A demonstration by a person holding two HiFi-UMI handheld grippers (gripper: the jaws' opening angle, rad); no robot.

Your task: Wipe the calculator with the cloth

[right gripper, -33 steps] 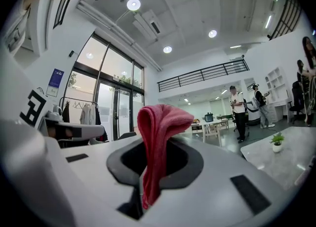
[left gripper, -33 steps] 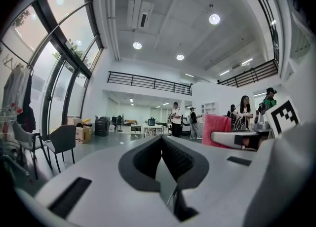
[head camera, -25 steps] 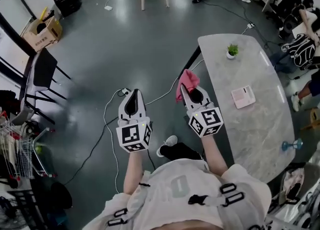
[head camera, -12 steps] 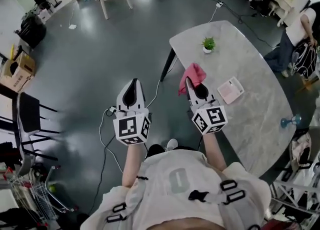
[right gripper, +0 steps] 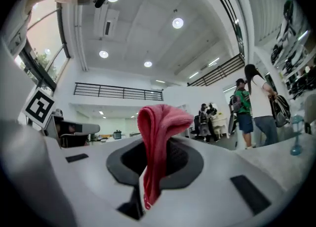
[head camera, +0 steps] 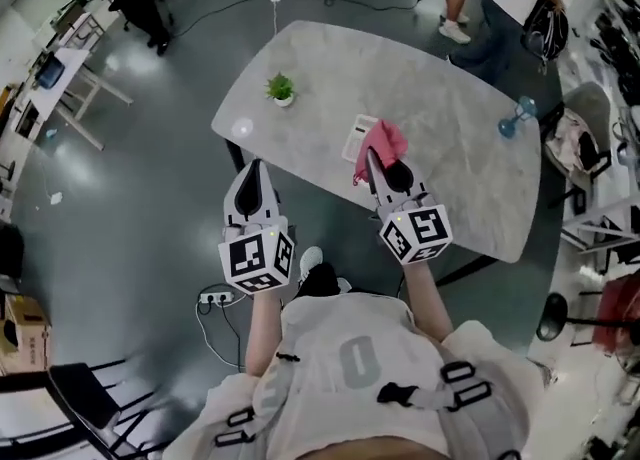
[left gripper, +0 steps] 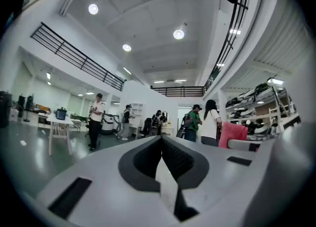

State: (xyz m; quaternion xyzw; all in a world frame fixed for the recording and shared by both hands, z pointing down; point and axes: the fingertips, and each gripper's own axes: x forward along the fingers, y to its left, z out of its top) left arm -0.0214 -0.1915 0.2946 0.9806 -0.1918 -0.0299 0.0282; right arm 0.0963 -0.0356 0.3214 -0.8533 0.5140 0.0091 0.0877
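Compared with a second ago, the table (head camera: 450,78) now lies in the upper middle of the head view and no longer at the right side. The person now faces it, and both grippers point toward its near edge.

The right gripper (head camera: 372,156) pinches the cloth (head camera: 384,138) by one fold. In its own view the pink cloth rises in a loop above the jaws and a short end hangs below them. I think it is held so to leave a soft free part in front of the jaws, which can serve as the wiping pad.

The calculator (head camera: 355,137) lies flat on the table, near the edge closest to the person, at the centre of the head view. The cloth covers its right part in that view. Whether the cloth touches it I cannot tell, but the right gripper view shows only the room behind the cloth, so it seems to be in the air.

The left gripper (head camera: 254,168) is over the floor, just beside the table's left corner. Its jaws are pressed together with nothing between them. This hand is probably kept free to steady the calculator.

The plant (head camera: 281,89) stands well apart at the upper left of the table, so it should not disturb the wiping, which is not yet begun.
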